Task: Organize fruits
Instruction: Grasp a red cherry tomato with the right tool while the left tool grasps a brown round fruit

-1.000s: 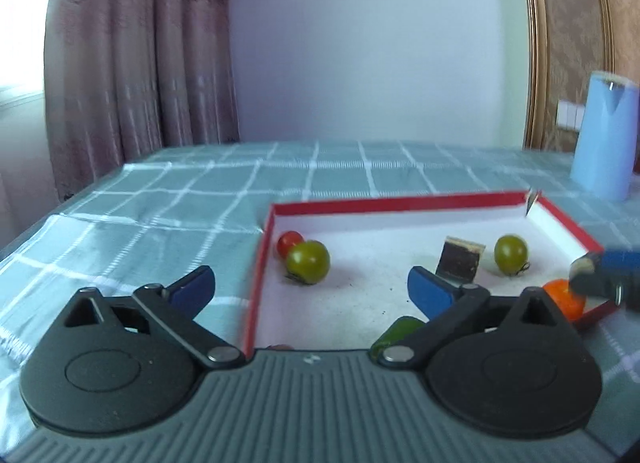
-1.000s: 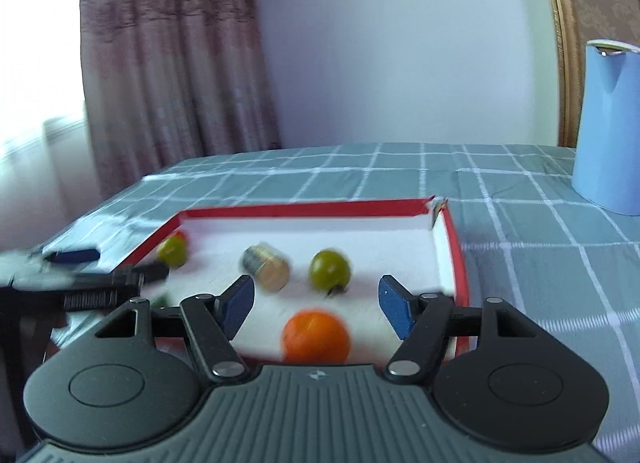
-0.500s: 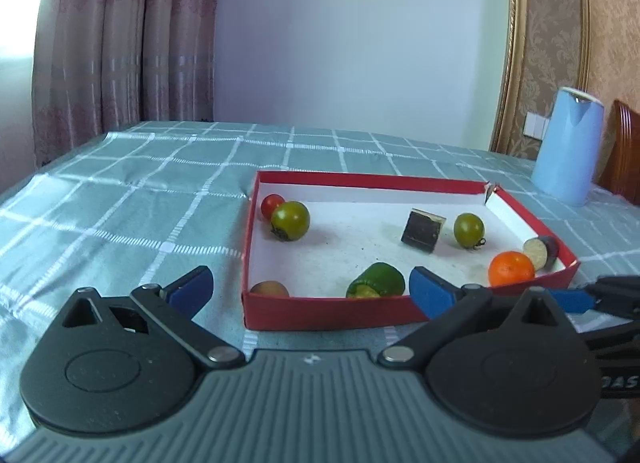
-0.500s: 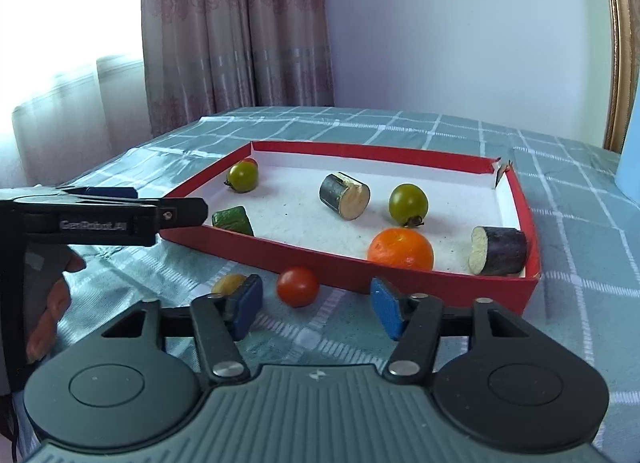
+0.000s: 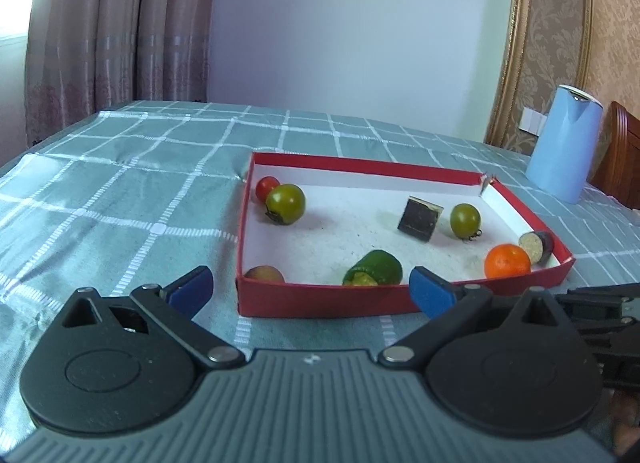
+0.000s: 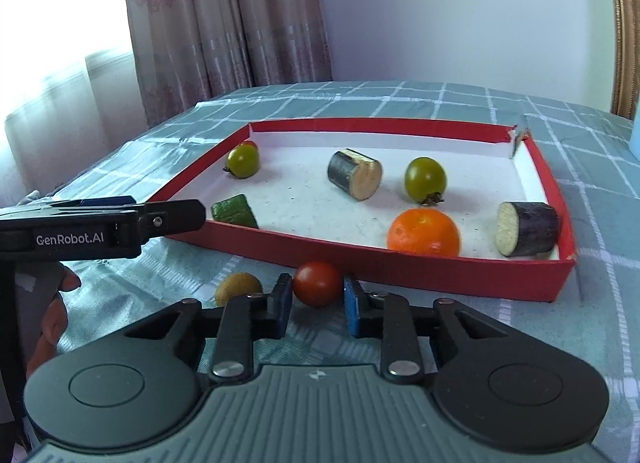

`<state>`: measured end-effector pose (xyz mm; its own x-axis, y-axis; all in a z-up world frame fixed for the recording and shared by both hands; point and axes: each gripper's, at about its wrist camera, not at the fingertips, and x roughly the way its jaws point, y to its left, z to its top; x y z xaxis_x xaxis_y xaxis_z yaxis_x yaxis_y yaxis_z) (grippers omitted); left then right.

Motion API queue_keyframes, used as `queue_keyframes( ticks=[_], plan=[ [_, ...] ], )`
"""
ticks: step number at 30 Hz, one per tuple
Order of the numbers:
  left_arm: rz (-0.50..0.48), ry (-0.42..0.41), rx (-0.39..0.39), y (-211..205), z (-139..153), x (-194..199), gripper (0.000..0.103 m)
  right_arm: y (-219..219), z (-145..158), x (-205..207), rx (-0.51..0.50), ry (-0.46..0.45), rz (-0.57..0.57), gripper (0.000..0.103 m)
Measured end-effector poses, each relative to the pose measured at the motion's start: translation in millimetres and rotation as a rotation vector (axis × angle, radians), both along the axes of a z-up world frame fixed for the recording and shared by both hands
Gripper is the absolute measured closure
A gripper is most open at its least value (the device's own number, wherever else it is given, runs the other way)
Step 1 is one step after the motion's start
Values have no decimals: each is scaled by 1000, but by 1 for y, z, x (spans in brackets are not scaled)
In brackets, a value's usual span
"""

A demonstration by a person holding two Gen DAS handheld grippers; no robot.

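Closing on a red cherry tomato [image 6: 317, 283]: right gripper [image 6: 316, 305] jaws have just come together, blue pads now pressed against both sides of it, where half a second back they stood wide with the tomato loose between them

Tomato sits on the checked tablecloth [image 6: 580, 327], just outside the near wall of the red tray [image 6: 440, 265]; not lifted as far as I can tell

Small yellow-brown fruit [image 6: 238, 288] lies just beside it on the cloth, to the left, also outside the tray

Left gripper [image 5: 310, 289] jaws wide apart, nothing between them, near the tray's front wall; empty

Inside the tray: orange [image 6: 424, 233], two green tomatoes, a second red tomato at the far corner, eggplant pieces [image 6: 528, 229], green cucumber piece [image 6: 234, 211]

Reading: grasp looks secured, so the step in hand is likely carrying this stray tomato over the wall into the tray. Round, smooth skin, so it could squirt out if squeezed off-centre. Yellow-brown fruit left to do
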<state>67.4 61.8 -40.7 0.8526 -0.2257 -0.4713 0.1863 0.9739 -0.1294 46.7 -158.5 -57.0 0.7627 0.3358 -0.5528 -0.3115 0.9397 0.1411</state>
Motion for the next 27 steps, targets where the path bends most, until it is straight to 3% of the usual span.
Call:
queue_keyframes(
  ticks=[10, 19, 23, 27],
  plan=[
    [-85, -51, 168, -45, -2, -27, 0, -34, 0, -17, 22, -17, -99, 76],
    [-109, -6, 279, -80, -14, -25, 2, -42, -4, -14, 46, 9, -121, 76],
    [-93, 49, 277, -82, -18, -17, 18, -41, -4, -13, 45, 10, -118, 76],
    [-98, 78, 212, -76, -18, -12, 33, -39, -3, -14, 30, 9, -116, 77]
  ],
)
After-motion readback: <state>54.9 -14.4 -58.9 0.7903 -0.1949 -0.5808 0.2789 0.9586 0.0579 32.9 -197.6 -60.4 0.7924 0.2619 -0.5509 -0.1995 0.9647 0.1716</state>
